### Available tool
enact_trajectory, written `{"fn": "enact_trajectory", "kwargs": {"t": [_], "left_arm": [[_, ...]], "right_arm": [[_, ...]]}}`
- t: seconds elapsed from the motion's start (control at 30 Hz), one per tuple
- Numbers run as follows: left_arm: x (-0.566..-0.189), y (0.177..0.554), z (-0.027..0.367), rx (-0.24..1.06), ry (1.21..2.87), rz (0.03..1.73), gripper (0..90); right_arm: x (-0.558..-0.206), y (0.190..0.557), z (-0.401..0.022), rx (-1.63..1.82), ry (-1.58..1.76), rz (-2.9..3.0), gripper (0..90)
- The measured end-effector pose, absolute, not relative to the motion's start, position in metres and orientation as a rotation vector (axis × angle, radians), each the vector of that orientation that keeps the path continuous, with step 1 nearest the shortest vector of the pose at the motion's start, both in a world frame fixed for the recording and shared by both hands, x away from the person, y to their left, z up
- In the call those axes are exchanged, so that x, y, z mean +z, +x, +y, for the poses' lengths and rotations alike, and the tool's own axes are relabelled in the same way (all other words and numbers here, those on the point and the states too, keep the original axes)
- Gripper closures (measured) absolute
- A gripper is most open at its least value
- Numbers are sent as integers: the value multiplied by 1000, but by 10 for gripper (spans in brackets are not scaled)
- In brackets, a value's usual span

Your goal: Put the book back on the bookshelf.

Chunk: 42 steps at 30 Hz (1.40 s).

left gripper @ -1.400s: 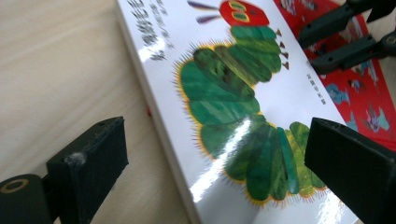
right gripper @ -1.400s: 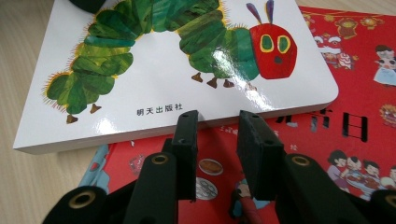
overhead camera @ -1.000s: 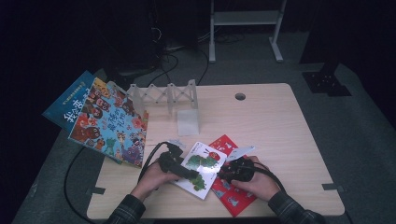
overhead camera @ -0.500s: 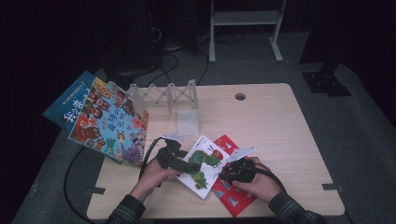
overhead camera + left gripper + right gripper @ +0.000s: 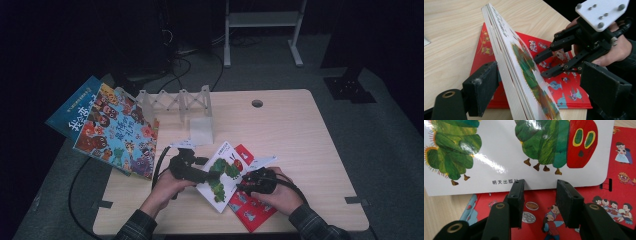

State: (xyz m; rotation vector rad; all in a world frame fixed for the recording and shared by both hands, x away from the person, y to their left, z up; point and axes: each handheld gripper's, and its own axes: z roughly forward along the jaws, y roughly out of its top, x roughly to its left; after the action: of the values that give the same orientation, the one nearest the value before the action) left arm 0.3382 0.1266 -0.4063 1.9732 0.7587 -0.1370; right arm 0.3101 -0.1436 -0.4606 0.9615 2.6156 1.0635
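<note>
Left gripper [image 5: 544, 85], jaws closing but not yet pinching, straddles the caterpillar book [image 5: 524, 75], tilted on edge over the red book [image 5: 564, 82] on the table [image 5: 300, 135] for lifting; right gripper [image 5: 540, 195], jaws parting and empty, releases it

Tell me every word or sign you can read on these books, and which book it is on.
"明天出版社": on the white caterpillar book, printed low on its cover; the last character is half hidden.
"我" and "恋": large white characters on the blue book at the table's left edge; I am unsure of both.
Colourful monster book: title too blurred to read.
Red book: a dark character is cut off by the caterpillar book.
</note>
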Motion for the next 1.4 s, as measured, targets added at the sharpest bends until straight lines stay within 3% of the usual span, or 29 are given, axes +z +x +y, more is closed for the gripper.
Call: {"fn": "enact_trajectory", "kwargs": {"t": [0.27,0.6,0.93,1.17,1.4], "left_arm": [[-411,332,110,-163,2047,699,215],[-411,339,115,-227,2009,735,336],[-409,342,116,-188,2055,816,548],[-406,346,114,-165,2117,850,617],[-402,350,114,-199,2133,864,626]], "right_arm": [[-461,314,-150,1068,989,2594,573],[-461,314,-152,1072,982,2598,574],[-461,315,-154,1075,987,2601,574],[-460,315,-156,1075,987,2602,575],[-460,315,-157,1070,985,2602,574]]}}
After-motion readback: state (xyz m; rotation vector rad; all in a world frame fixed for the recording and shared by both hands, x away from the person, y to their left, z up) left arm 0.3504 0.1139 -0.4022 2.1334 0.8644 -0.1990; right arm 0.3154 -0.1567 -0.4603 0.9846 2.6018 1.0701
